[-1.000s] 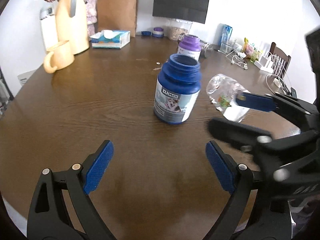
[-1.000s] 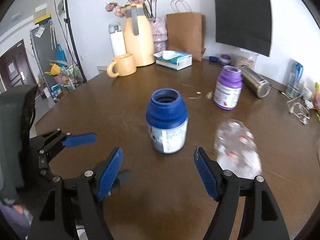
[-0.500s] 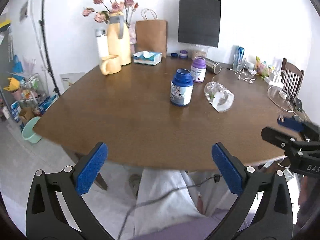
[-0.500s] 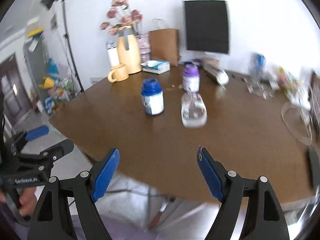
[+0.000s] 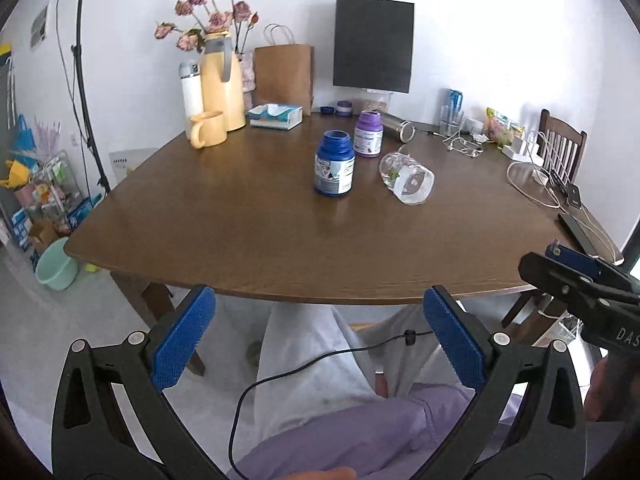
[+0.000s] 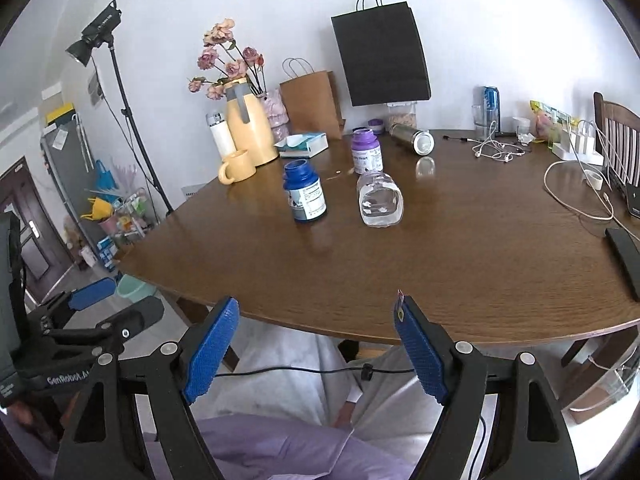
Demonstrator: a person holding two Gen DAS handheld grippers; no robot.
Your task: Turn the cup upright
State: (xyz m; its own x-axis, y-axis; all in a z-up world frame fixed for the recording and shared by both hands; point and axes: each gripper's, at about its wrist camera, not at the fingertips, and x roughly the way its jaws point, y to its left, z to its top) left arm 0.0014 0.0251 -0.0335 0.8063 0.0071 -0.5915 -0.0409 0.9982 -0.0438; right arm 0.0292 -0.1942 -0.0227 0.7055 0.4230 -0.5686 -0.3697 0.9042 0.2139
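Note:
A clear glass cup (image 5: 407, 178) (image 6: 379, 204) lies on its side on the brown table (image 5: 240, 240) (image 6: 460, 260), right of a blue bottle (image 5: 334, 169) (image 6: 304, 191). My left gripper (image 5: 318, 332) is open, held off the near table edge above a person's lap, far from the cup. Just as far back, my right gripper (image 6: 316, 338) is open with nothing between its fingers. The right gripper also shows at the right edge of the left wrist view, and the left gripper shows at the lower left of the right wrist view.
A purple bottle (image 6: 366, 156) stands behind the cup, a steel flask (image 6: 412, 139) lies farther back. Yellow mug (image 6: 236, 166), yellow jug (image 6: 250, 128), tissue box (image 6: 304, 145) and paper bags sit at the back. Cables, earphones and a phone (image 6: 622, 254) lie right. A chair (image 5: 560, 148) stands right.
Both grippers have pulled far back from the bottle and cup, from over the table to beyond its near edge. The cup still lies on its side.

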